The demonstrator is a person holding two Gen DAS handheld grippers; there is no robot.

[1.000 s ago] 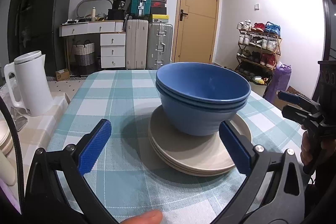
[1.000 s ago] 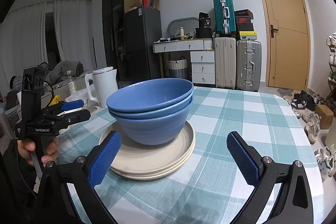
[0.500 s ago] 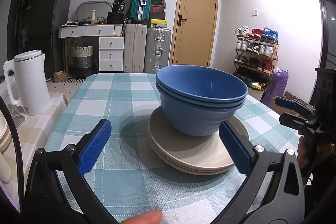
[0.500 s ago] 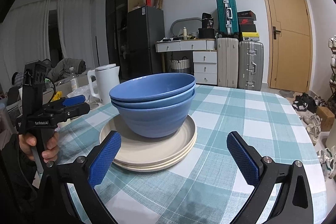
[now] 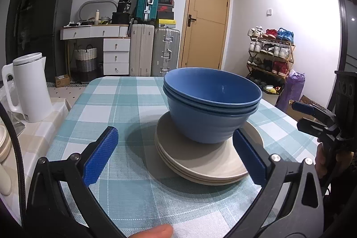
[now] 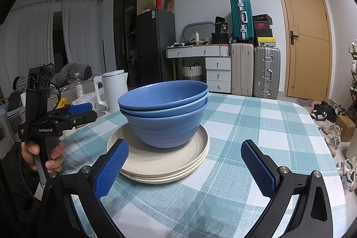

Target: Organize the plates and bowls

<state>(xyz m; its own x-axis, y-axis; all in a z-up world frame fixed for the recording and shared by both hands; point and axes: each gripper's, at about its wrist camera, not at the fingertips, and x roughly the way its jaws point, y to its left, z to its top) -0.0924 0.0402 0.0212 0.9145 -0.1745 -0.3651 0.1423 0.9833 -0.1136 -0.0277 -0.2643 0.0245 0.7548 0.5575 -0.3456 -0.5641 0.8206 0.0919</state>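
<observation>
Two hand-held grippers (image 5: pixel 175 157) (image 6: pixel 184 167) level, jaws wide, flanking stacked bowls (image 6: pixel 164 113)

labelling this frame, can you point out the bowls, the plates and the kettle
bowls (image 6: pixel 165 126): right wrist view, on the outer wall of the bottom blue bowl
plates (image 6: pixel 156 162): right wrist view, on the bare front of the top beige plate
kettle (image 5: pixel 33 90): left wrist view, on the middle of the white body

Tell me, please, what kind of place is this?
Probably a lived-in home: a table with bowls and plates, a fridge, suitcases, and a shoe rack by the door.
</observation>
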